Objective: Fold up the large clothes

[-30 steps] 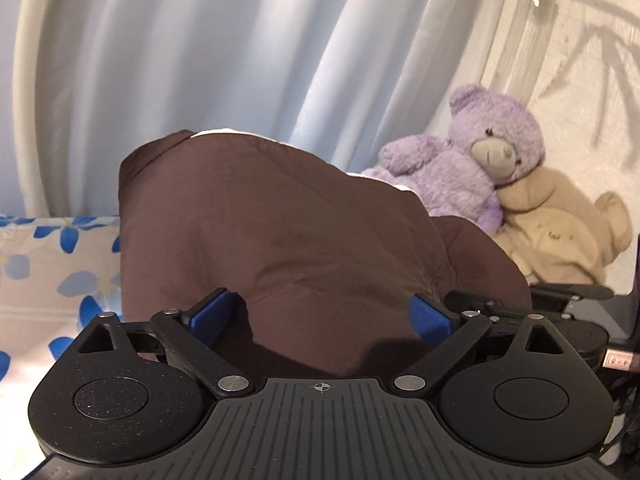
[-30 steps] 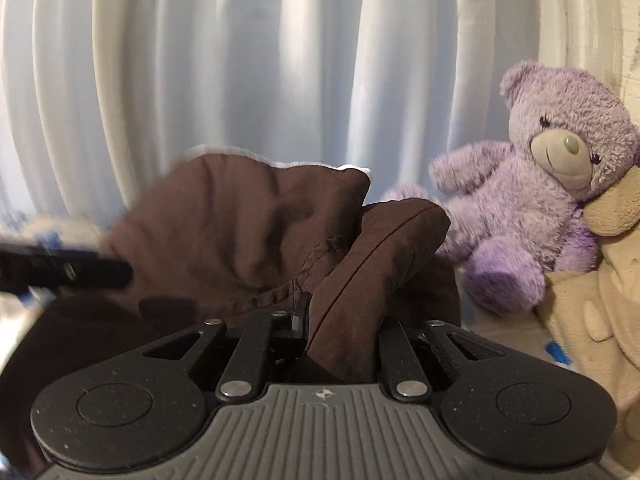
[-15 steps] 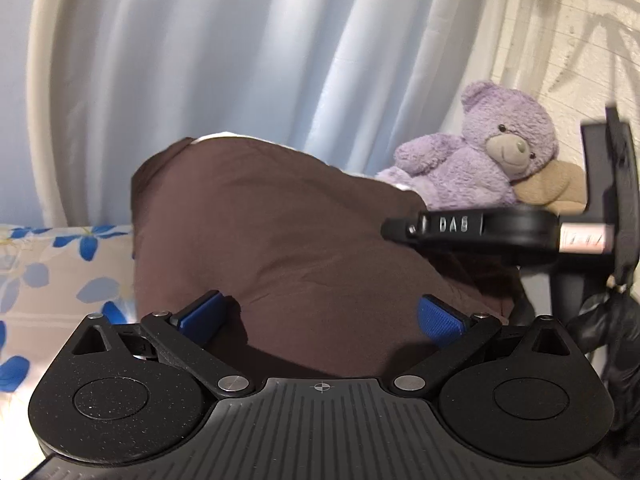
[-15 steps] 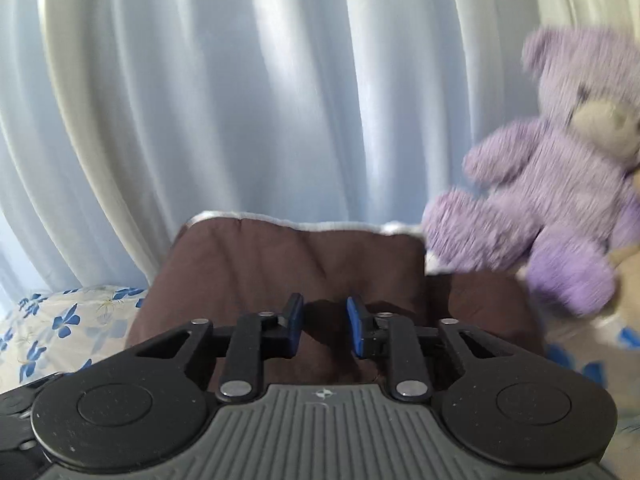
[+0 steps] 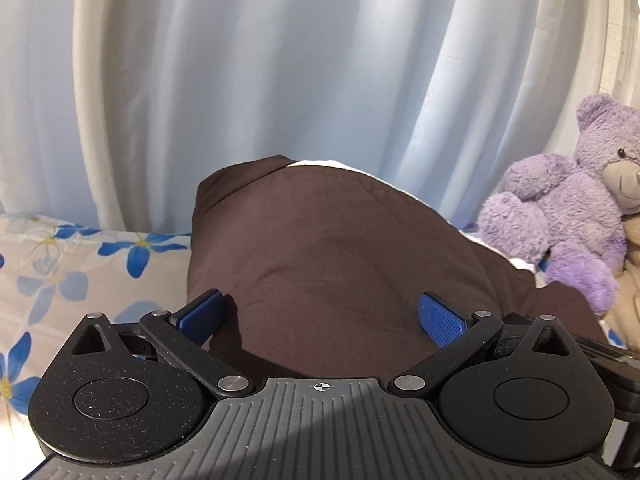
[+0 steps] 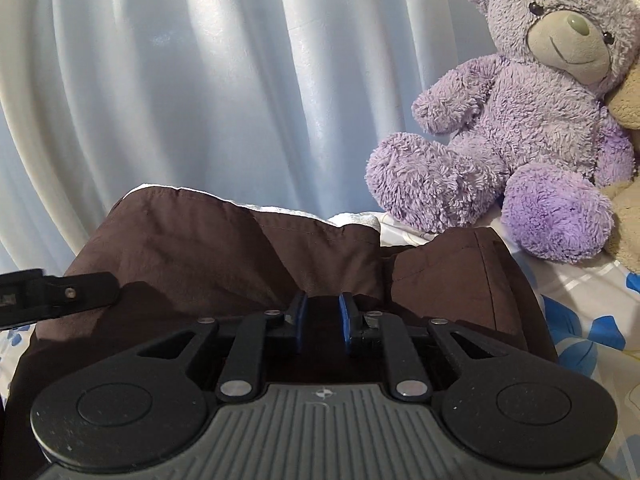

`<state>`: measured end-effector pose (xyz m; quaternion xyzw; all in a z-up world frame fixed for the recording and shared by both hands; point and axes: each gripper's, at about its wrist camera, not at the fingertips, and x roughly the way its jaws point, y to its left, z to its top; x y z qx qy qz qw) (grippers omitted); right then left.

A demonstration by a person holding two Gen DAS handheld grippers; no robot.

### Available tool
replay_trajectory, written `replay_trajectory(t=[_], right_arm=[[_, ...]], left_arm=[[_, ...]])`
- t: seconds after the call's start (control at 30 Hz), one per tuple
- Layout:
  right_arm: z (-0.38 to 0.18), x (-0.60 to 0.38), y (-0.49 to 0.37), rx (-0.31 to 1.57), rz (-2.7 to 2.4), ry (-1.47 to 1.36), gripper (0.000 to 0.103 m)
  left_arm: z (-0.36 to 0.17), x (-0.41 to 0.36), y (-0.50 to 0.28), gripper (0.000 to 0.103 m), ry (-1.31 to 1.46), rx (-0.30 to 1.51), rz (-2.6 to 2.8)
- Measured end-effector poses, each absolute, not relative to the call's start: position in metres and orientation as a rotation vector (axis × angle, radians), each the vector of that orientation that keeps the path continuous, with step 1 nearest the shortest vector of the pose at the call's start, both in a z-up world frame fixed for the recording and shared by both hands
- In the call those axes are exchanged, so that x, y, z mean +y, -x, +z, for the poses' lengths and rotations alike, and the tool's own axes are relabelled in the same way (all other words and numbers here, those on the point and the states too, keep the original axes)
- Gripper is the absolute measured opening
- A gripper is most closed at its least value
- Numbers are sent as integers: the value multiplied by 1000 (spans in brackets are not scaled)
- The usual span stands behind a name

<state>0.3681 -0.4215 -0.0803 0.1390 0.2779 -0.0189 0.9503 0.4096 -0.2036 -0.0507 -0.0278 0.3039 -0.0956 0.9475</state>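
A dark brown garment [image 5: 340,248] lies bunched on the floral bed sheet, with a white lining edge at its far side. It also fills the lower middle of the right wrist view [image 6: 224,256]. My left gripper [image 5: 320,312] is wide open, its blue pads either side of the brown cloth, holding nothing. My right gripper [image 6: 322,320] has its blue pads a small gap apart just above the cloth, with nothing between them. A sleeve or folded flap [image 6: 460,280] lies to its right.
A purple teddy bear [image 6: 520,120] sits at the right, leaning on a beige plush [image 6: 628,96]; it also shows in the left wrist view [image 5: 568,216]. Pale blue curtains [image 5: 280,80] hang behind. The floral sheet [image 5: 80,272] stretches left. The left gripper's body [image 6: 52,296] shows at the left edge.
My right gripper has let go of the brown fold it held a second ago and has come down lower and nearer the teddy bear. The left view has shifted left; its jaws stay open.
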Motion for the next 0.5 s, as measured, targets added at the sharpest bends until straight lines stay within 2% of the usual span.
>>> replay_trajectory(t=[0.13, 0.33, 0.37, 0.43, 0.5], right_arm=[[-88, -415, -368, 545, -56, -262, 14], [-72, -425, -362, 578, -39, -308, 14], [-66, -424, -356, 579, -52, -283, 16], [-65, -421, -340, 572, -85, -210, 33], [-78, -427, -325, 538, -83, -226, 33]], left_arm=[[-61, -205, -408, 103, 41, 597, -175], [-54, -186, -400, 103, 78, 594, -227], [-55, -183, -399, 103, 99, 587, -231], [-57, -182, -398, 103, 111, 577, -239], [-60, -189, -399, 103, 86, 569, -222]])
